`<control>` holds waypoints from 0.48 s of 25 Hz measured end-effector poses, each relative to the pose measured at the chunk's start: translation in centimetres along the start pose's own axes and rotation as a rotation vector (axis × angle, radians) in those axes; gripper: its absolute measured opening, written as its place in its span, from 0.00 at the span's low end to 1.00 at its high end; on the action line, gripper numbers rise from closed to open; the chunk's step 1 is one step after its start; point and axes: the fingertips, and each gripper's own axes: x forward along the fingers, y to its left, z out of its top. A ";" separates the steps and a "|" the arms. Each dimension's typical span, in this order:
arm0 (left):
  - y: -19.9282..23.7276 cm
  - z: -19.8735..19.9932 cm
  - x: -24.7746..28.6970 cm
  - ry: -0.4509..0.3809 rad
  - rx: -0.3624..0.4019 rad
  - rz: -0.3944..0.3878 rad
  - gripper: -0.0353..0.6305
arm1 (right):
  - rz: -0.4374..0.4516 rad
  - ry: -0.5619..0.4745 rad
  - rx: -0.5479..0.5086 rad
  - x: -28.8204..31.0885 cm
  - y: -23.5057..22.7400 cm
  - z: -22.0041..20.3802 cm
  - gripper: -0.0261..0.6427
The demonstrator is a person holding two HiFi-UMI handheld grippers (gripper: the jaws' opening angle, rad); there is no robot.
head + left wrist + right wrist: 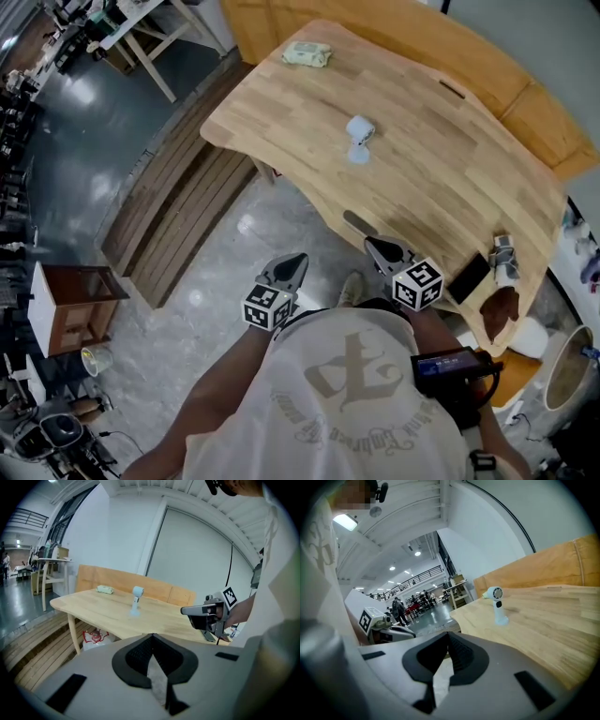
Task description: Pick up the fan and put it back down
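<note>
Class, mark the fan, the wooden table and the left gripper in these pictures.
fan (pixel 360 129): head view, on its round head.
wooden table (pixel 441 173): head view, on bare tabletop.
left gripper (pixel 294 260): head view, between its fingertips.

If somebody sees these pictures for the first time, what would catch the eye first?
The eye goes first to the small pale-blue fan, which stands upright and alone in the middle of the large wooden table. Next come the left gripper and the right gripper, held by the table's near edge. Both are shut, empty and aimed toward the fan.
</note>
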 end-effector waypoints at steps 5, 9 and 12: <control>0.3 1.9 2.5 0.006 0.024 -0.004 0.07 | 0.001 -0.005 0.007 0.0 -2.2 0.8 0.06; 0.7 3.1 3.8 0.001 0.018 0.003 0.07 | 0.001 0.001 0.019 -0.1 -3.4 1.1 0.06; 0.5 3.4 4.6 0.015 0.026 -0.009 0.07 | -0.008 0.004 0.031 -0.4 -4.1 1.2 0.06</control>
